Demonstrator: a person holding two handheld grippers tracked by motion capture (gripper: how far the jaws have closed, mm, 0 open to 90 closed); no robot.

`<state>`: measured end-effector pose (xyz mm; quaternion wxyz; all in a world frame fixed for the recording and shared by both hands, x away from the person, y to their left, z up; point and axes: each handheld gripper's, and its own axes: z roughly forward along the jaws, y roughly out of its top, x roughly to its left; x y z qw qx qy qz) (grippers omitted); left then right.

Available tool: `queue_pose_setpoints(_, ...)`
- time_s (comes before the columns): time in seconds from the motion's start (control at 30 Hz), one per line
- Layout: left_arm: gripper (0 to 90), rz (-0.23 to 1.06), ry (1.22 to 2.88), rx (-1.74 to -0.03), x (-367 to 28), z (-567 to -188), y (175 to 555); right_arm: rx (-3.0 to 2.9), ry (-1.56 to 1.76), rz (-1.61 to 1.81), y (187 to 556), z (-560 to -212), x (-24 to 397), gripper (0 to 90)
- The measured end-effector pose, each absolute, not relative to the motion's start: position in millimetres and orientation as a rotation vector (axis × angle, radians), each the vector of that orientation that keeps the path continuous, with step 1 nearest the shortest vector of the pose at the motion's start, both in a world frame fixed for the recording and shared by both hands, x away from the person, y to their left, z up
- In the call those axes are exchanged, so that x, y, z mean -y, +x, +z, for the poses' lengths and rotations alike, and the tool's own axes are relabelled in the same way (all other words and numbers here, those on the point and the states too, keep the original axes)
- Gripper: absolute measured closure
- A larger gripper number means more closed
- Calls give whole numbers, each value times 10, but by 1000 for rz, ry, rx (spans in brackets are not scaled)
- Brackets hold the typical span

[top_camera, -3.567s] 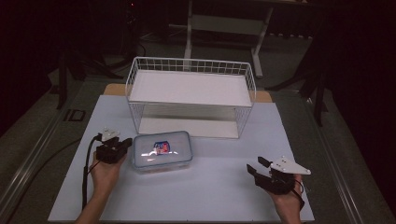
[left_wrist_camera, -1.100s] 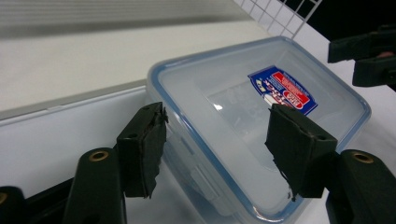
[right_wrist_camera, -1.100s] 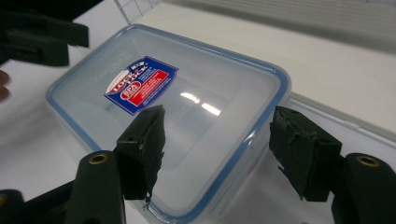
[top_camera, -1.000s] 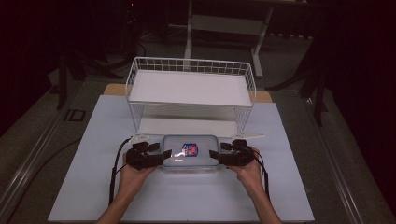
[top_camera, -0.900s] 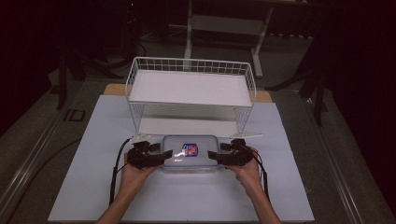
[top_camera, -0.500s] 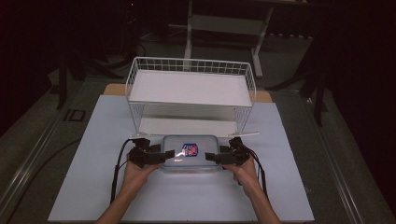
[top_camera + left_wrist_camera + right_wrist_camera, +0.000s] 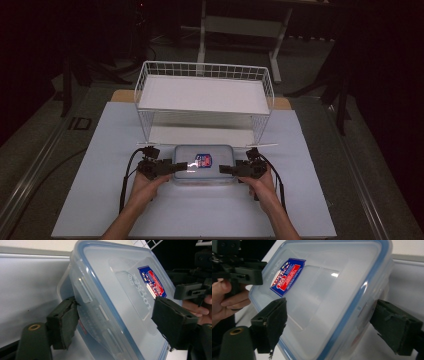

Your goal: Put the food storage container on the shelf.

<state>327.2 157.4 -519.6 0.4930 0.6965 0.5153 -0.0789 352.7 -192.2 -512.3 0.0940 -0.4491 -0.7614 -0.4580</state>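
Claw views show each open claw, left claw (image 7: pixel 112 327) and right claw (image 7: pixel 337 327), straddling a box (image 7: pixel 205 162) end; high view adds the rack (image 7: pixel 202 95) behind.

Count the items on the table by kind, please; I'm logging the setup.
Clear plastic food container with blue-rimmed lid: 1
White wire shelf rack: 1
White table mat: 1
Hand-held tools: 2, left tool, right tool
Total: 5
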Motion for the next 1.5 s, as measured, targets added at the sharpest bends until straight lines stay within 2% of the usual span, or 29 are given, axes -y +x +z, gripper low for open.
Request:
queue_pose_setpoints(0.4, 396, -153, 1731, -1192, -1643, -5045, 3091, 2190, -1352, -1393, 3387, -5023, 2087, 396)
queue_pose_setpoints(0.6, 455, -156, 1742, -1158, -1684, -5008, 2984, 2191, -1328, -1401, 3293, -4977, 2142, 463)
queue_pose_setpoints(0.93, 481, -143, 1735, -1132, -1693, -5020, 2886, 2184, -1281, -1434, 3215, -4972, 2203, 511)
queue_pose_setpoints(1.5, 479, -106, 1704, -1154, -1670, -5033, 2808, 2198, -1304, -1492, 3113, -4993, 2198, 512)
